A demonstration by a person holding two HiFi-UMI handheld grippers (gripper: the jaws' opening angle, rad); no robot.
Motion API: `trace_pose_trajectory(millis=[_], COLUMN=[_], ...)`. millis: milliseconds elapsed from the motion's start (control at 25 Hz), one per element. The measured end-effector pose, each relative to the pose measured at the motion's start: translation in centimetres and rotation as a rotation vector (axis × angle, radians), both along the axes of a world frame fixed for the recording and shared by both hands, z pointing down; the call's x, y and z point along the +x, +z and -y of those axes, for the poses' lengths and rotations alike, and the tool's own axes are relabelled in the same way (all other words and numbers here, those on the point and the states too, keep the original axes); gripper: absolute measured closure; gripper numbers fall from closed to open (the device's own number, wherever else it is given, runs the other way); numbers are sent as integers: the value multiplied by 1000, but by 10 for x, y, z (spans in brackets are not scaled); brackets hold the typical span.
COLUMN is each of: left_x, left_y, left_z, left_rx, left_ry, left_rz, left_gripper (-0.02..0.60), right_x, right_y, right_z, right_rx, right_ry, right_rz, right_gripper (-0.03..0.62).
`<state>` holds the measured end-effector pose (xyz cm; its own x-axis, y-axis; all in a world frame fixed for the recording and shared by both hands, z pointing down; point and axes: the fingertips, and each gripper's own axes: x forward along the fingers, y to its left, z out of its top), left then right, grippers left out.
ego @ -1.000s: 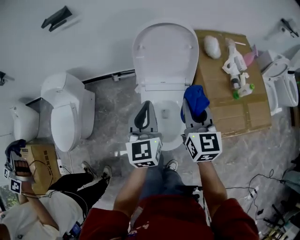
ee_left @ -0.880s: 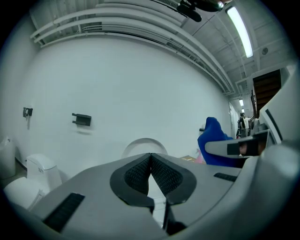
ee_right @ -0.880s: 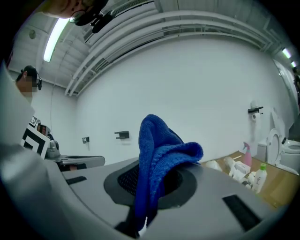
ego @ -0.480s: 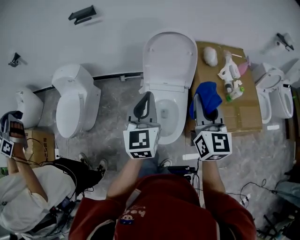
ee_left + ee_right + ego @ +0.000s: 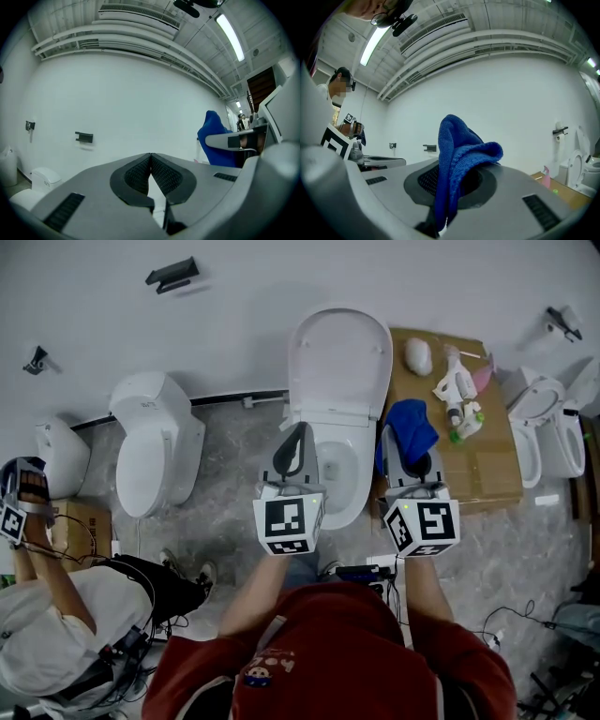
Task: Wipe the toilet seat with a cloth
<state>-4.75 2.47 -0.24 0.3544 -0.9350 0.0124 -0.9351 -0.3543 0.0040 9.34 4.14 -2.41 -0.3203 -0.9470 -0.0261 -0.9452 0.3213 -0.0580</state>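
Right gripper (image 5: 405,448) clamped on cloth (image 5: 411,426), which bunches between fingers and flops past tips. Left gripper (image 5: 300,435) pinched together, empty. Seat (image 5: 359,486) below both tips, lid up. Step: cloth seemingly off seat, wipe pending. Next: lower right tips, press cloth onto rim.

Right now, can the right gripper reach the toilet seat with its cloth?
Probably yes. The lid stands raised, the toilet seat lies bare, and the right gripper holds the blue cloth just beside it; nothing seems to stand between them.
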Motion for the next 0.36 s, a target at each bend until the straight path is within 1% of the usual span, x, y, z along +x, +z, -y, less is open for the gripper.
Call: trace_pose_trajectory(millis=[360], left_x=[6], left_y=[3], left_z=[-11], left_rx=[7], left_ry=[-8], left_rz=[-8], left_gripper=[565], right_x=[5], right_y=[5], right_z=[-11], right_rx=[7], right_ry=[-2], right_rz=[-15], right_gripper=[536])
